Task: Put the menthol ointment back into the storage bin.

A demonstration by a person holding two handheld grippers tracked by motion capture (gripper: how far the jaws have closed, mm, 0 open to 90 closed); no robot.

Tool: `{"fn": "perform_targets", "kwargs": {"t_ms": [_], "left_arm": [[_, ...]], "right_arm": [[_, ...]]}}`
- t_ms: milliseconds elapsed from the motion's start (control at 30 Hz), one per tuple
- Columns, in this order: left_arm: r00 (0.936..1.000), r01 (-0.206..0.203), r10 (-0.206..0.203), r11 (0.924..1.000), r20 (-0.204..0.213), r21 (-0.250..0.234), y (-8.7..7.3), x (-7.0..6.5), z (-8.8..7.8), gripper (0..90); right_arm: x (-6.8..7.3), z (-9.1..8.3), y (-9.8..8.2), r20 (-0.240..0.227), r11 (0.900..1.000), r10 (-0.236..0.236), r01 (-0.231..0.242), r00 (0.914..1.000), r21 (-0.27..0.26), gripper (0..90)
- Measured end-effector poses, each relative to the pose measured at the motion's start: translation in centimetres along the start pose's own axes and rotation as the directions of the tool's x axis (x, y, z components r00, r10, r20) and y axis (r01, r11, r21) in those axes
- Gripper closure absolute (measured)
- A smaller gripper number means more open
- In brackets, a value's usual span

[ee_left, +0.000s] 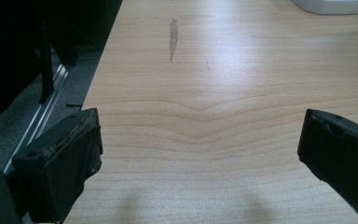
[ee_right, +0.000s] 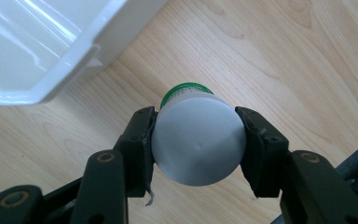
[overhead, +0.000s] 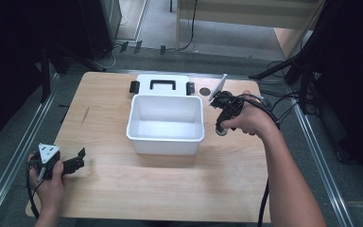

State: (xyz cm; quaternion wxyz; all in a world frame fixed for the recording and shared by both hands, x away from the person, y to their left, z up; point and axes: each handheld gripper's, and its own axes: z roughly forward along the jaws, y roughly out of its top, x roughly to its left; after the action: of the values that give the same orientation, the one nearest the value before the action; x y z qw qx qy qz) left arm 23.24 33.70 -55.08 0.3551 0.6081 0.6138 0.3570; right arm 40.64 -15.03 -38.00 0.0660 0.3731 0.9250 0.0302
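The high view looks forward and down on the whole desk (overhead: 123, 189) from above its near edge; the left gripper view skims low and close across bare wood. The right gripper view looks steeply down; both gripper views share the white bin (ee_right: 51, 51) with it.

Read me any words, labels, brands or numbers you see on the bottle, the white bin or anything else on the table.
None can be read.
Bottle in the right tongs: plain grey base and a green ring, no print showing.
Bin: plain white, no lettering.
Lid behind it: white with a black handle, no marking.
Table: bare wood grain and one dark streak.
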Motion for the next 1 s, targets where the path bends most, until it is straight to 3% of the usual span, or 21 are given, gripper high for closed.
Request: {"fn": "perform_targets", "kwargs": {"t_ms": [1000], "left_arm": [[1.0,0.0,0.0,1.0,0.0,-0.002,0.0,0.0,0.0,0.5]], "right_arm": [[0.8,-3.7,3.1,-0.006,0.999,-0.04,0.039,0.9992,-0.026,51.6]]}}
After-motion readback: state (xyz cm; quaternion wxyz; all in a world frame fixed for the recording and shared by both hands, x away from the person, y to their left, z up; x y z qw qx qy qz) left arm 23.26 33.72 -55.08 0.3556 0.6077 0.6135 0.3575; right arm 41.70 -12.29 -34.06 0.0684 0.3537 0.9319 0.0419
